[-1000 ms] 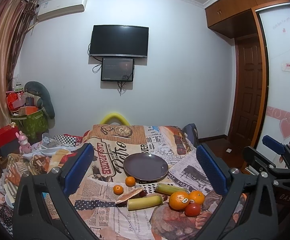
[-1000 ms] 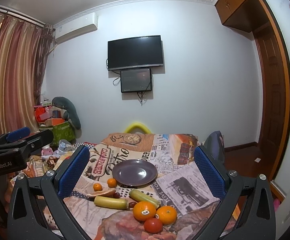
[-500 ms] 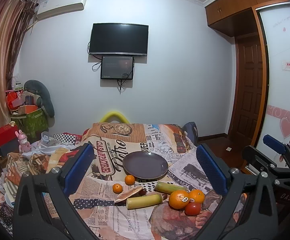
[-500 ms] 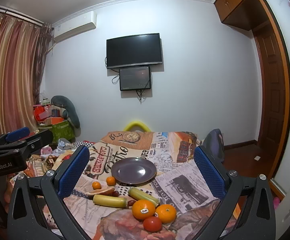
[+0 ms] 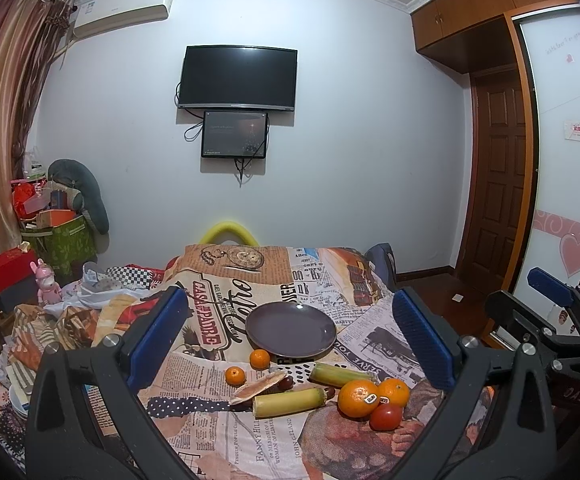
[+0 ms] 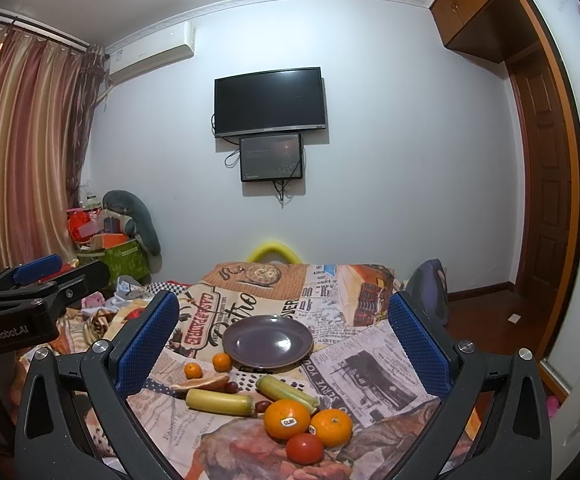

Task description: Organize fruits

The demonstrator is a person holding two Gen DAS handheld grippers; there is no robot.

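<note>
newspaper-print cloth (image 5: 194, 424) covers the worktop, with a purple plate (image 5: 290, 330) mid-cloth. oranges (image 6: 286, 420), a tomato (image 6: 304, 448) and sugarcane pieces (image 6: 218, 402) sit just in front. left hand-held gripper (image 5: 290, 332) and right hand-held gripper (image 6: 284, 336) both gape wide, holding nothing.

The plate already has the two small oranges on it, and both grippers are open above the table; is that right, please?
Not quite: the plate is bare. The two small oranges lie on the cloth beside its near edge, as the right wrist view shows. The left gripper and the right gripper are indeed open above the table.
</note>
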